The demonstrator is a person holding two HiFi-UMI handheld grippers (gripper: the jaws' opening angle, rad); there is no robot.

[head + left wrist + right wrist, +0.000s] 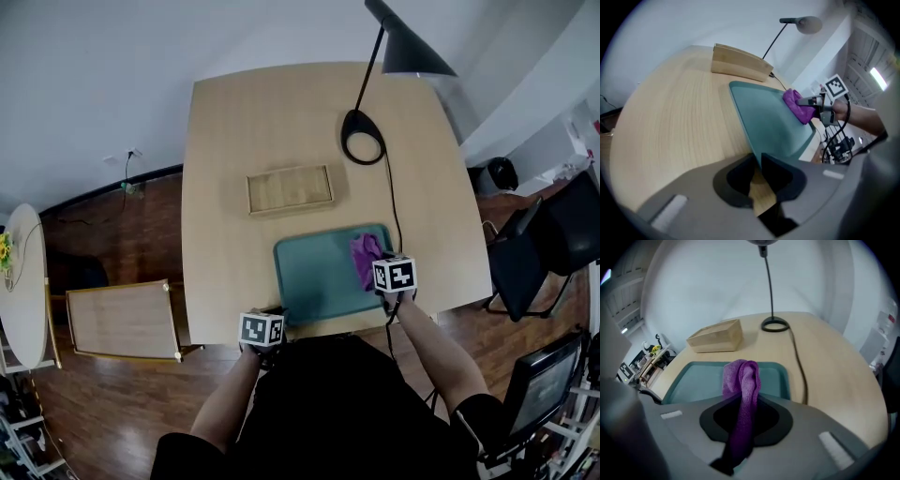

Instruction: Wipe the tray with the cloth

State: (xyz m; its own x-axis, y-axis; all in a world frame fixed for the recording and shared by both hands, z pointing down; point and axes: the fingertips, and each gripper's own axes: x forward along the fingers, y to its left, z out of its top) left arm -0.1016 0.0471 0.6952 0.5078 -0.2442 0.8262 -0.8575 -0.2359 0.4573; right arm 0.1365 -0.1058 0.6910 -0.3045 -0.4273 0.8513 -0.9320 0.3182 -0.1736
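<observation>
Just beyond the teal tray (314, 281), a wooden box (290, 189) lies on the desk (225, 169), apart from it. A lamp (363, 137) stands farther right, its cord (395, 211) running just beside the tray's right rim. On the left gripper (758, 165) the jaws clamp the tray's near-left corner. On the right gripper (744, 404) the jaws are nearly closed, pinching the purple cloth (742, 378) over the tray's right part.

The left gripper (758, 161) clamps its dark jaws on the near corner of the shallow teal plastic tray (764, 117), which lies on the pale wooden table (679, 117). At the tray's two o'clock edge, the right gripper (803, 101) holds a crumpled purple cloth (798, 108). A light wooden box (740, 63) sits at eleven o'clock.
</observation>
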